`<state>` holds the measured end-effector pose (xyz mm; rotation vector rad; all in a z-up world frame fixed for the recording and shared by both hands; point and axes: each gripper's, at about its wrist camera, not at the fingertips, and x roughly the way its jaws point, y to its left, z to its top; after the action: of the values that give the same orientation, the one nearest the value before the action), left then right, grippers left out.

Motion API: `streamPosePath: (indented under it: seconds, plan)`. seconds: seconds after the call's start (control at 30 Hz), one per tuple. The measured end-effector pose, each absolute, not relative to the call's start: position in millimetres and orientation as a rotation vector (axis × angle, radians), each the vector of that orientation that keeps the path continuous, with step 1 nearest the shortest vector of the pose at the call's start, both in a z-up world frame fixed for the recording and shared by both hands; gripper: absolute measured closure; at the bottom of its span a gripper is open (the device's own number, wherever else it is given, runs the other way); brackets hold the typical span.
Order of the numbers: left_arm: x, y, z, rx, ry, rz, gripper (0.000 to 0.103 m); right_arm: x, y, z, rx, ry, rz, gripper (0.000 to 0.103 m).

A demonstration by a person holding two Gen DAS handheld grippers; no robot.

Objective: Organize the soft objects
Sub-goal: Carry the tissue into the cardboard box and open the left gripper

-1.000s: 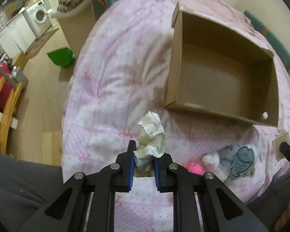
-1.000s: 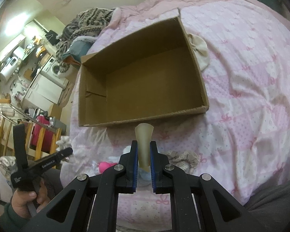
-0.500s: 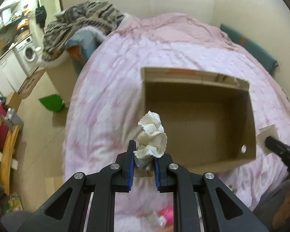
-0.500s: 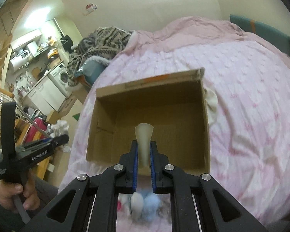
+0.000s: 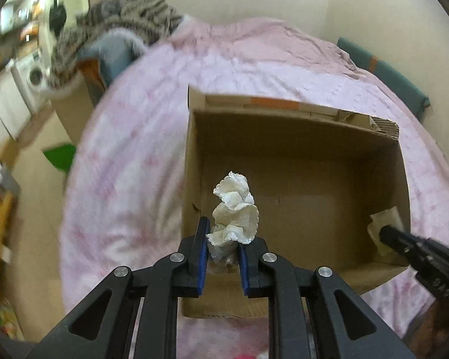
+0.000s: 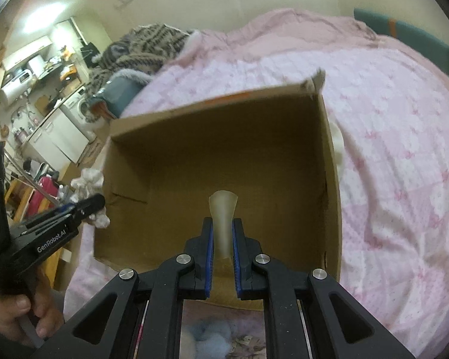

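Observation:
An open brown cardboard box (image 5: 299,131) lies on the pink bed; it fills the middle of the right wrist view (image 6: 134,125) too. Nothing lies on its floor. My left gripper (image 5: 223,239) is shut on a white ruffled cloth (image 5: 235,209) and holds it over the box's near left part. My right gripper (image 6: 223,233) is shut on a beige cloth piece (image 6: 223,209) over the box's near edge. The right gripper tip (image 5: 387,234) with the beige piece (image 5: 386,218) shows at the box's right wall in the left wrist view. The left gripper (image 6: 89,206) with the white cloth (image 6: 88,179) shows at the box's left side.
A pink patterned quilt (image 6: 404,164) covers the bed. A striped blanket (image 5: 128,15) is heaped at the far left. A blue plush toy (image 6: 209,341) lies on the quilt below my right gripper. A white soft item (image 6: 339,149) sits right of the box. Kitchen units (image 6: 54,131) stand far left.
Both grippers have moved forward from over the quilt to over the box, each still holding its cloth. The box now fills much more of both views.

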<state>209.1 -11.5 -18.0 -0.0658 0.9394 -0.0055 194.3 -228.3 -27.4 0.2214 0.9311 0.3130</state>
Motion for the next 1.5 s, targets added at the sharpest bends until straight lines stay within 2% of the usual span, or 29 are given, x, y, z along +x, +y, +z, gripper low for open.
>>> streamPosePath:
  seconds: [0.7, 1.07, 1.17, 1.33, 1.47, 1.5]
  plan:
    - [203, -38, -36, 0.030, 0.943, -0.110, 0.086, 196, -210, -53, 0.152, 1.025, 0.334, 0.090]
    - [201, -38, -34, 0.035, 0.921, -0.113, 0.086, 198, -214, -53, 0.169, 1.019, 0.329, 0.090]
    - [200, -40, -33, 0.038, 0.917, -0.115, 0.083, 197, -216, -51, 0.175, 1.007, 0.326, 0.088]
    - [199, -40, -30, 0.028, 0.910, -0.122, 0.075, 195, -219, -48, 0.188, 0.991, 0.325, 0.082]
    - [197, -42, -25, 0.036, 0.885, -0.120, 0.055, 194, -221, -44, 0.197, 0.974, 0.323, 0.066]
    - [196, -42, -24, 0.038, 0.877, -0.120, 0.050, 194, -222, -43, 0.199, 0.968, 0.321, 0.054]
